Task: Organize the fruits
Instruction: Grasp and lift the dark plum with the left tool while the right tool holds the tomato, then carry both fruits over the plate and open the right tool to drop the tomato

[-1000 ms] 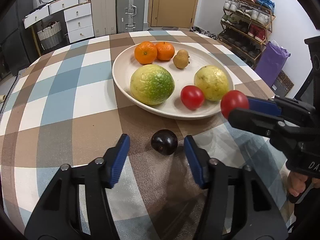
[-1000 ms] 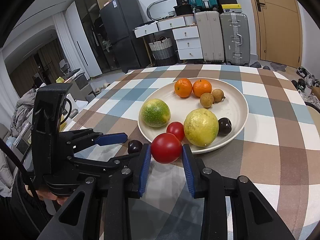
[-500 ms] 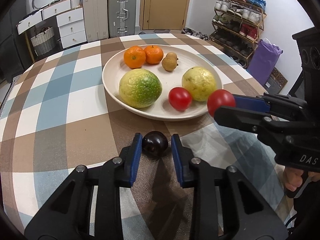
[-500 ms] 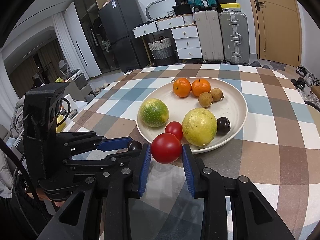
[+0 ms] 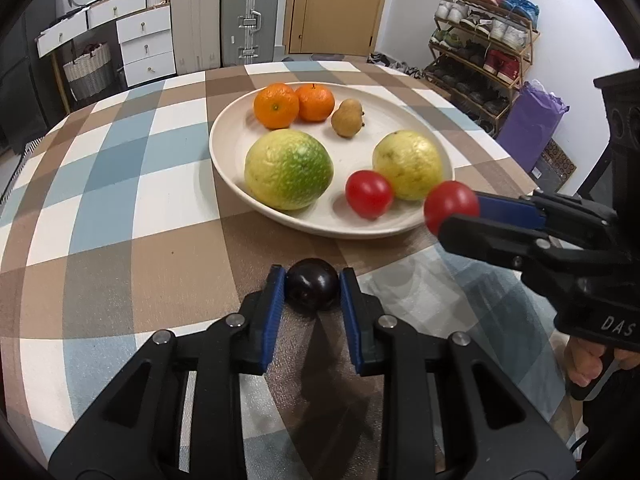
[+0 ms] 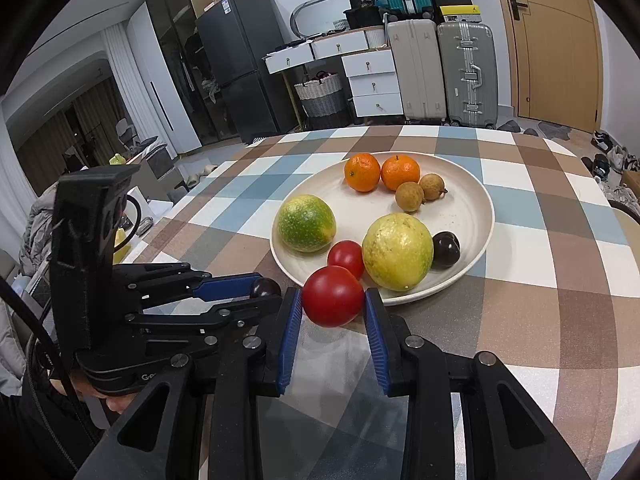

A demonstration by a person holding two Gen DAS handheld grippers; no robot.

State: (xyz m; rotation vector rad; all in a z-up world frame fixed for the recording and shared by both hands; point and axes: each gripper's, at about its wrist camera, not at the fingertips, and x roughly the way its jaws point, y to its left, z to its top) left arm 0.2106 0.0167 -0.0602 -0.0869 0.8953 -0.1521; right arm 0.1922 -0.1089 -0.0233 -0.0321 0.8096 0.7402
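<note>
A dark purple plum (image 5: 313, 290) lies on the checked tablecloth just in front of the cream plate (image 5: 240, 104). My left gripper (image 5: 313, 288) is shut on it, both blue pads pressing its sides. My right gripper (image 6: 333, 300) is shut on a red tomato (image 6: 333, 295), held at the plate's near rim; in the left wrist view that tomato (image 5: 451, 205) shows at the right. On the plate (image 6: 472, 196) lie two oranges (image 6: 362, 172), a green-yellow fruit (image 6: 306, 223), a yellow fruit (image 6: 397, 251), a second tomato (image 6: 346, 257), two small brown fruits (image 6: 409, 196) and another plum (image 6: 446, 249).
The round table (image 6: 560, 320) falls away at its far and right edges. Suitcases (image 6: 466, 72), white drawers (image 6: 372, 76) and a basket stand behind it. A shoe rack (image 5: 484, 48) and a purple bag (image 5: 528, 124) stand at the right. A person's hand (image 5: 584, 364) grips the right tool.
My left gripper's jaws have closed from wide apart onto the plum, and the tool has edged forward around it. The right gripper and its tomato have stayed put.
</note>
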